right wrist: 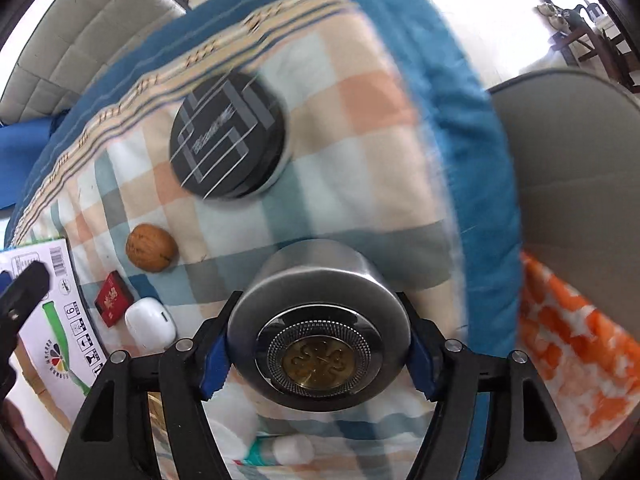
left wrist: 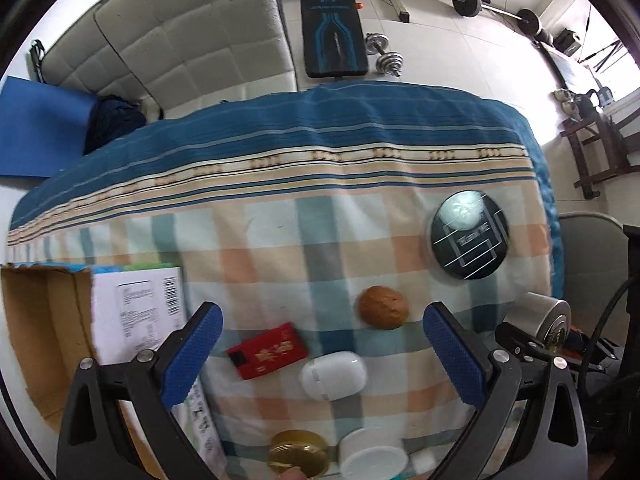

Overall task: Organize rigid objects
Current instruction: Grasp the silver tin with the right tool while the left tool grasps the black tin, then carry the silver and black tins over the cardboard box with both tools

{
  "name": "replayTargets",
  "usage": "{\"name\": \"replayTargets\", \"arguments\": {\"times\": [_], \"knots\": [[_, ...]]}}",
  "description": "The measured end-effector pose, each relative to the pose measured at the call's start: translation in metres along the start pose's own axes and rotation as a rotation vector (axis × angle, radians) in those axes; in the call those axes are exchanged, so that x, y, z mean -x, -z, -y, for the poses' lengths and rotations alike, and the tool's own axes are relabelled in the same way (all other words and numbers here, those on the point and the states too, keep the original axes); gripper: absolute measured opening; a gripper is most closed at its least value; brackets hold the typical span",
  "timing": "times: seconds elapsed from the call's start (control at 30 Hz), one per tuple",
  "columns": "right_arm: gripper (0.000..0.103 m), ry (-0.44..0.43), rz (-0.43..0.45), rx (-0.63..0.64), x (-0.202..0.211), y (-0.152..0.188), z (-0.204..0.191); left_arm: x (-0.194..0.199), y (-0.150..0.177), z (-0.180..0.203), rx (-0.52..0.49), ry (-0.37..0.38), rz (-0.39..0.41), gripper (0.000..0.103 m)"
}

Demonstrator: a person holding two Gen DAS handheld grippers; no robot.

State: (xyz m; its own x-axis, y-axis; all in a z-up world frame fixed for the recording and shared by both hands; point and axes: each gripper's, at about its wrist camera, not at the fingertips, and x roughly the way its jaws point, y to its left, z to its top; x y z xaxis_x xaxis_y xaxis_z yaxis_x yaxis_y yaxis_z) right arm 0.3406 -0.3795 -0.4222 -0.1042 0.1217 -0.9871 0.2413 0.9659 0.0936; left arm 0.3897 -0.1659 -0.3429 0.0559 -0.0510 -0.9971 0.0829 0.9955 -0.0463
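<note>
My right gripper [right wrist: 320, 344] is shut on a round silver tin [right wrist: 320, 320] with a gold emblem, held above the checked cloth; the tin also shows in the left wrist view [left wrist: 538, 316]. My left gripper [left wrist: 320, 344] is open above a red box [left wrist: 267, 351] and a white oval case [left wrist: 334, 375]. A walnut [left wrist: 383, 307] lies just beyond, and a black round tin [left wrist: 470, 236] lies further right. The walnut [right wrist: 151, 253], black tin [right wrist: 228, 136], red box [right wrist: 113, 298] and white case [right wrist: 150, 322] show in the right wrist view too.
A cardboard box [left wrist: 100, 320] with a white printed flap stands at the left. A gold lid [left wrist: 298, 456] and a white cup [left wrist: 374, 456] lie near my left gripper's base. The table edge [left wrist: 540, 184] drops off at right, by a grey chair [right wrist: 576, 184].
</note>
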Motion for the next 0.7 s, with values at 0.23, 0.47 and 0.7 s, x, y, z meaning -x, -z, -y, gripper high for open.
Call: {"name": "replayTargets", "arguments": {"times": [0.23,0.47,0.7], "knots": [[0.074,0.040,0.016,-0.052,0.016,-0.034,0.041,-0.031,-0.048,0.041,0.041,0.242,-0.086,0.101],[0.074,-0.032,-0.008,-0.149,0.008,-0.044,0.068,-0.067,-0.064,0.086,-0.062,0.196,-0.153,0.079],[0.074,-0.020,-0.019,-0.142,-0.001,-0.044,0.078,-0.076,-0.049,0.091,-0.187,0.080,-0.120,0.072]]}}
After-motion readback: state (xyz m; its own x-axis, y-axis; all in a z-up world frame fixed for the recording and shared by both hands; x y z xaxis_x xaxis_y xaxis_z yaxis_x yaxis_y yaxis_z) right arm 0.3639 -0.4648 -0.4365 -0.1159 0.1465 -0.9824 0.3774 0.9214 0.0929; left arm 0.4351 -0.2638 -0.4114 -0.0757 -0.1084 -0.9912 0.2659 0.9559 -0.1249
